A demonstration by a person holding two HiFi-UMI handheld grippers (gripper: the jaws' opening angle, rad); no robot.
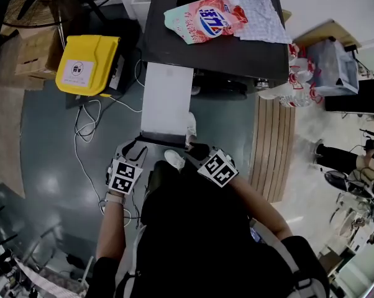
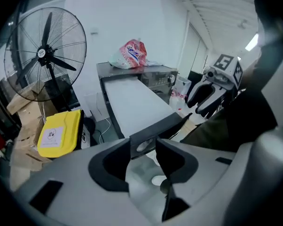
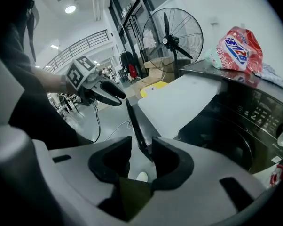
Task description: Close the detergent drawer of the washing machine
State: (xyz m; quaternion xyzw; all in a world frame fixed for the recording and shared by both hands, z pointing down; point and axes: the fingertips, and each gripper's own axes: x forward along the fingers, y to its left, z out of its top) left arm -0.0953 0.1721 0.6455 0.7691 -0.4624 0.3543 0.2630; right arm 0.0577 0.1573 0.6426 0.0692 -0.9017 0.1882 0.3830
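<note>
The washing machine (image 1: 218, 51) has a dark top, and its long white detergent drawer (image 1: 167, 98) stands pulled far out toward me. The drawer ends in a dark front panel (image 1: 164, 140). My left gripper (image 1: 132, 146) is at the panel's left end and my right gripper (image 1: 198, 151) at its right end. In the left gripper view the panel (image 2: 155, 128) crosses between the open jaws of the left gripper (image 2: 144, 147). In the right gripper view the panel's thin edge (image 3: 134, 121) stands between the open jaws of the right gripper (image 3: 141, 147), close to the right finger.
A pink detergent bag (image 1: 202, 18) and a patterned cloth (image 1: 258, 14) lie on the machine's top. A yellow case (image 1: 87, 64), cables (image 1: 87, 123) and a standing fan (image 2: 47, 55) are on the left. A wooden pallet (image 1: 274, 141) lies on the right.
</note>
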